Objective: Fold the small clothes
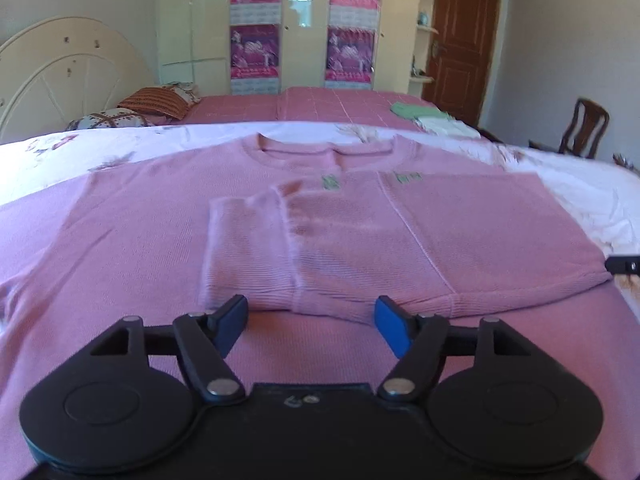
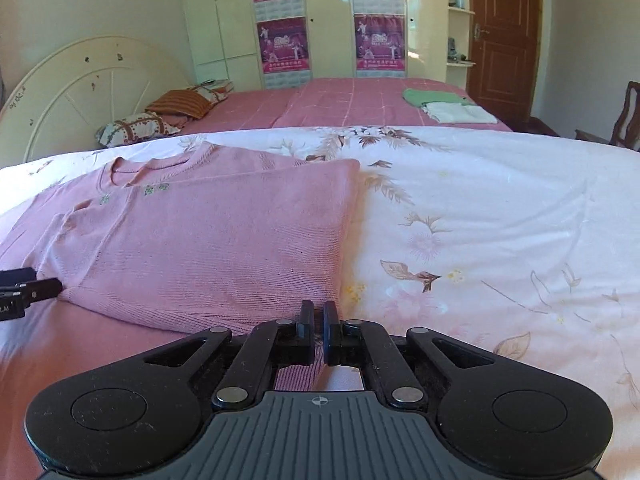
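A: Left wrist view: my left gripper (image 1: 311,326) sits low in the frame, jaws spread, nothing between the blue pads (image 1: 394,326). The pink ribbed knit sweater (image 1: 460,220) fills the centre, one side and a sleeve folded over its front.

B: And the right one?

A: In the right wrist view my right gripper (image 2: 319,330) is pinched on the sweater's hem at bottom centre. The sweater lies centre left on the white floral bedsheet (image 2: 500,220). Folded green and white clothes (image 2: 448,106) rest upper right.

Black left gripper (image 1: 311,322) — blue pads, silver rivets, ribbed grey right gripper (image 2: 319,328)
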The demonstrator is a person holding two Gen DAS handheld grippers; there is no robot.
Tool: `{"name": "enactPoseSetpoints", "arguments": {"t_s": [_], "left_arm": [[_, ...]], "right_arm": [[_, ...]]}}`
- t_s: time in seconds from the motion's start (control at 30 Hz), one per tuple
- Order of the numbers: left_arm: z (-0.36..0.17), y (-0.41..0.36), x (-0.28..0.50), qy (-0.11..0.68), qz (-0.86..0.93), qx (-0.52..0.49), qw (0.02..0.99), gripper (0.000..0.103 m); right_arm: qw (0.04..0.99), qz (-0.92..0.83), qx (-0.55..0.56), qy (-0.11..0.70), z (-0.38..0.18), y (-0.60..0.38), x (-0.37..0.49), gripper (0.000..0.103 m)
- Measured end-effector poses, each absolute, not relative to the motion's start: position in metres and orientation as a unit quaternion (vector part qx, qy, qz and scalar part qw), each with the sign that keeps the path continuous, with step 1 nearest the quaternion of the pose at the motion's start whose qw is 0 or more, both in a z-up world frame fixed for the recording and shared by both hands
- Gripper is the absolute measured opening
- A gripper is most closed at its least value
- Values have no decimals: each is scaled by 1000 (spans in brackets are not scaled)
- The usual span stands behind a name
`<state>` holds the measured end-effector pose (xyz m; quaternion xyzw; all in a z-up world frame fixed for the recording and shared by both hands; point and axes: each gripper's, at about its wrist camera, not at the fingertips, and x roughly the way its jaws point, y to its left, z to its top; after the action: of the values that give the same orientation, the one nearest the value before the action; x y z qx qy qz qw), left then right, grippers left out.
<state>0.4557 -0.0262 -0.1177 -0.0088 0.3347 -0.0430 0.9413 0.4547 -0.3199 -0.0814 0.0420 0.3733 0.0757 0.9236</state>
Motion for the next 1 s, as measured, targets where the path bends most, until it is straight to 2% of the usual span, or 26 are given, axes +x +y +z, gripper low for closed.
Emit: {"name": "enactPoseSetpoints", "arguments": {"t_s": [0.17, 0.4, 0.47, 0.5, 0.53, 0.57, 0.9, 1.0], "left_arm": [[-104, 63, 419, 288, 16, -90, 953, 68], [-101, 277, 367, 272, 180, -234, 916, 65], [-106, 332, 356, 266, 209, -288, 896, 64], [-108, 353, 352, 263, 219, -307, 888, 62], [-109, 371, 349, 257, 224, -322, 883, 61], [-109, 385, 348, 250, 225, -334, 881, 61], [-129, 461, 355, 170, 220, -438, 855, 52], [-128, 466, 366, 167, 226, -432, 857, 50]], "right_arm": [[931, 47, 60, 358, -75, -316, 426, 1], [925, -12, 136, 355, -73, -304, 396, 1], [918, -18, 164, 359, -71, -291, 397, 5], [916, -17, 178, 359, -70, -284, 397, 24], [915, -14, 192, 356, -69, -277, 398, 59], [915, -15, 206, 346, -66, -267, 397, 68], [920, 19, 207, 333, -42, -173, 420, 68], [921, 20, 204, 331, -35, -163, 424, 68]]}}
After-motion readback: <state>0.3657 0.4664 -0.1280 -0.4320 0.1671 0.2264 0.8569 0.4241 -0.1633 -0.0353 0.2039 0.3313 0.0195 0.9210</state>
